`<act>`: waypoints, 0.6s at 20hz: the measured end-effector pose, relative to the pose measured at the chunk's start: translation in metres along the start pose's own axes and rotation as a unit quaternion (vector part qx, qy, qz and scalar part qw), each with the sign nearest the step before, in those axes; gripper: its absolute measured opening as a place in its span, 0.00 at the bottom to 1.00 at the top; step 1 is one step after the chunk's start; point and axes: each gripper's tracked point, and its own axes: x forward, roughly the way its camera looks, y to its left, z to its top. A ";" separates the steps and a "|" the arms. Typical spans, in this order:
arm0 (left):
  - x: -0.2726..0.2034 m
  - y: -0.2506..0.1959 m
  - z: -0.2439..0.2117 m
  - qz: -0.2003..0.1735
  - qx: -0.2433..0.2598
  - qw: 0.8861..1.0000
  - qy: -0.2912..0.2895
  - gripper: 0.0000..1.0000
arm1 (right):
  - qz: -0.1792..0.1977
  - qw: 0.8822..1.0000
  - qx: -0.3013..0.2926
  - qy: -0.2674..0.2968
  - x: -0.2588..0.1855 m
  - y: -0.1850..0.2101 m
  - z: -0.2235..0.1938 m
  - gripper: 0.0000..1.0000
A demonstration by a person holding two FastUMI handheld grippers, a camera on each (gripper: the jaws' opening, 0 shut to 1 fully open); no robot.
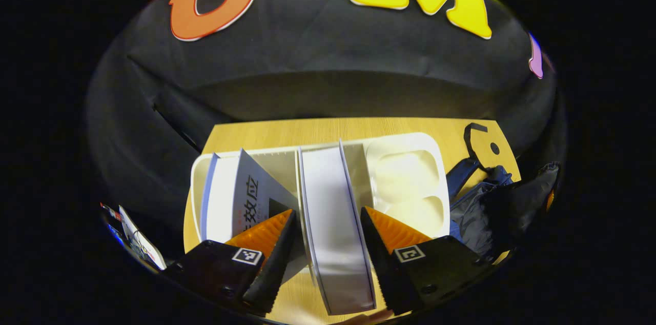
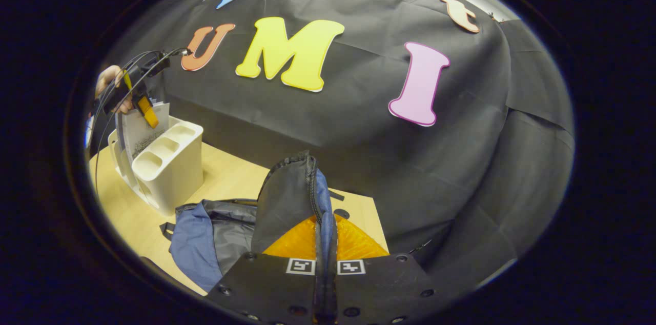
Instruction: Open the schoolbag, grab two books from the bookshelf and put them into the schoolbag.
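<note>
The left hand-held gripper (image 1: 328, 243) was wide open around a white book (image 1: 335, 222) standing lengthwise in the bookshelf (image 1: 410, 171). The right hand-held gripper (image 2: 325, 243) pinched the schoolbag (image 2: 287, 202) edge, holding it up.

Legible text: Chinese characters "效应" printed vertically on the grey cover of the left book (image 1: 249, 197) in the bookshelf (image 1: 410, 150); further characters are cut off. Square coded markers sit on both grippers' finger bases, bearing no readable words.
</note>
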 end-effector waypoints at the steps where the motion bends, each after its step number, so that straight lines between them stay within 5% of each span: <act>1: -0.001 -0.003 0.001 -0.009 0.004 1.000 0.000 0.74 | 0.000 1.000 0.000 -0.001 0.001 0.000 -0.001 0.01; 4: -0.007 -0.014 -0.001 -0.038 0.002 0.999 -0.004 0.49 | 0.003 1.000 0.000 -0.001 0.000 0.001 -0.003 0.01; 12: -0.038 -0.010 -0.021 -0.041 -0.019 0.998 -0.031 0.46 | -0.002 1.000 -0.011 -0.001 0.002 0.005 -0.011 0.01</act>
